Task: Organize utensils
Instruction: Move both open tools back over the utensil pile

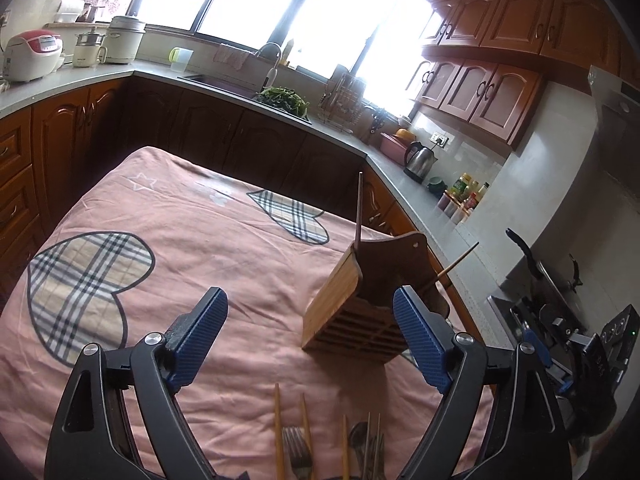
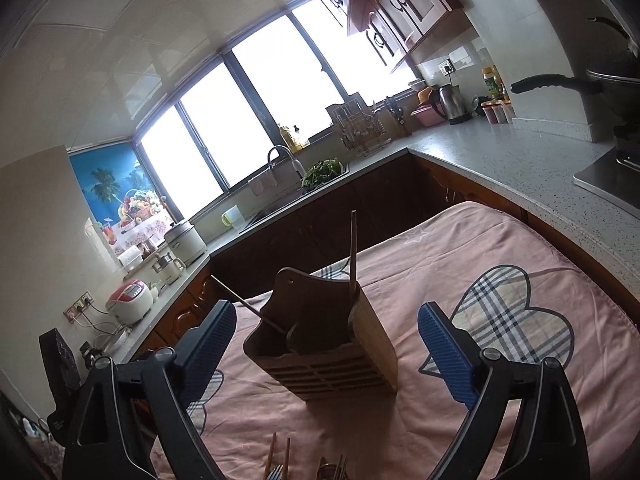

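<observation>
A wooden utensil holder [image 1: 362, 300] stands on the pink cloth; it also shows in the right wrist view [image 2: 324, 340]. One chopstick [image 1: 359, 210] stands upright in it and another [image 1: 456, 266] leans out to the side. Loose chopsticks [image 1: 278, 432], a fork [image 1: 298, 452] and other metal cutlery [image 1: 366, 448] lie on the cloth at the near edge. My left gripper [image 1: 312, 312] is open and empty, just in front of the holder. My right gripper [image 2: 326, 330] is open and empty, its fingers either side of the holder in view.
The table wears a pink cloth [image 1: 200, 248] with plaid hearts. Kitchen counters [image 1: 400, 160] with dark cabinets wrap around behind, bearing a sink, kettle [image 1: 420, 160], rice cooker [image 1: 32, 56] and bottles. A stove with a pan [image 1: 540, 272] is at right.
</observation>
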A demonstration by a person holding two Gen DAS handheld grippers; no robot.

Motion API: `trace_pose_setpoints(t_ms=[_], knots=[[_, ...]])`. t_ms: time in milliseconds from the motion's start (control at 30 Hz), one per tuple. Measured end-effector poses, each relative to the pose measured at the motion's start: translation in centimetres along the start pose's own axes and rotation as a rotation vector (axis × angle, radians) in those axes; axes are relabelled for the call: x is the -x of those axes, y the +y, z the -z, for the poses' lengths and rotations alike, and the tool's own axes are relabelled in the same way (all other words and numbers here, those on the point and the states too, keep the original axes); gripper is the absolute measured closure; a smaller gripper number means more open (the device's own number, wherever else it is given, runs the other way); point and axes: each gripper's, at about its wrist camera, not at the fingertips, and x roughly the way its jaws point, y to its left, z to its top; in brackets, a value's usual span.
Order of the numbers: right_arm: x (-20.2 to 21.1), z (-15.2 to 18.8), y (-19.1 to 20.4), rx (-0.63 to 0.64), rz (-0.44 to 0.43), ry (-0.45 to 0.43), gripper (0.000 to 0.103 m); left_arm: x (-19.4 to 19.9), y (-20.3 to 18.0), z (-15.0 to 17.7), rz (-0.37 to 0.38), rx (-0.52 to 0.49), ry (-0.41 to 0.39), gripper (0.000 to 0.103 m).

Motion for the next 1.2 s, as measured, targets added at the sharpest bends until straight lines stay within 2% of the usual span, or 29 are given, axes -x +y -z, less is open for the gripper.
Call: trace_pose_setpoints(t_ms=[400, 700, 1200], knots=[[4.5, 4.6, 1.3, 0.065, 0.006, 0.089, 0.009, 4.5, 2.5, 5.2, -0.035, 0.023, 0.072, 0.016], [5.9, 8.1, 1.3, 0.075, 0.023, 0.162, 0.009, 5.6, 3.3, 7.9, -0.06, 0.023, 0.11, 0.016], [6.2, 11.6, 0.9, 0.103, 0.05, 0.238, 0.009, 5.4, 3.8, 9.8, -0.081, 0.006, 0.164, 0.016]])
